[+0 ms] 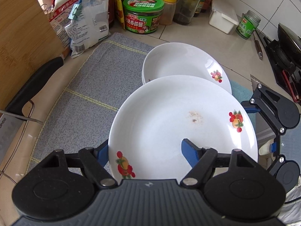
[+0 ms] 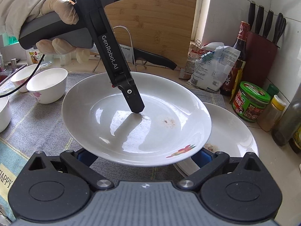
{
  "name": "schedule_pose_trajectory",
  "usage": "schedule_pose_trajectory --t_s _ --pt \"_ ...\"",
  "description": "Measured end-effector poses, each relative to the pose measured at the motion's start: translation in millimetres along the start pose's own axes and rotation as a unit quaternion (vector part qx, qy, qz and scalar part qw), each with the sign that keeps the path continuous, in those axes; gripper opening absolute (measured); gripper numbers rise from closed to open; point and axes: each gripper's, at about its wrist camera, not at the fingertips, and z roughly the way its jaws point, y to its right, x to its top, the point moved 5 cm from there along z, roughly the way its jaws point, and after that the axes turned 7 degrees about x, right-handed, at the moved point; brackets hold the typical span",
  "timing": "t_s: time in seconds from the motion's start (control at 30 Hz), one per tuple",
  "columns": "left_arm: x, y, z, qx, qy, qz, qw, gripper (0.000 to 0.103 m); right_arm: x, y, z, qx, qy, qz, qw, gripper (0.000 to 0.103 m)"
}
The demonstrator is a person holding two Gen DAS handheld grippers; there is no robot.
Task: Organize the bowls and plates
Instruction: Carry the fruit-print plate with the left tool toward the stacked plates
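the left claw grips a white plate by its near rim, one blue finger lying on the inside of the dish and the other under its edge at 9 o'clock. the plate is lifted and tilted, with a brown smear near its middle and fruit prints on the rim. from the right wrist view the same claw comes down from 11 o'clock, held by a gloved hand, its tip pressed on the plate's inner face. the right claw sits under the plate's near edge; its blue fingers peek out on either side, spread wide and touching nothing i can see.

just beyond the lifted plate, toward 12 o'clock in the left view, a stack of matching plates rests on a grey cloth. two small bowls stand on the cloth at 9 o'clock in the right view. further out are a green jar, bags, bottles and a wooden board.
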Motion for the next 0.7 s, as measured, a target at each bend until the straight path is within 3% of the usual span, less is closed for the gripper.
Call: schedule_pose_trajectory --t_s 0.7 --pt "57 43 27 -0.035 0.015 0.061 0.9974 0.077 -18 49 -22 -0.070 -0.007 0.038 0.997 0.103"
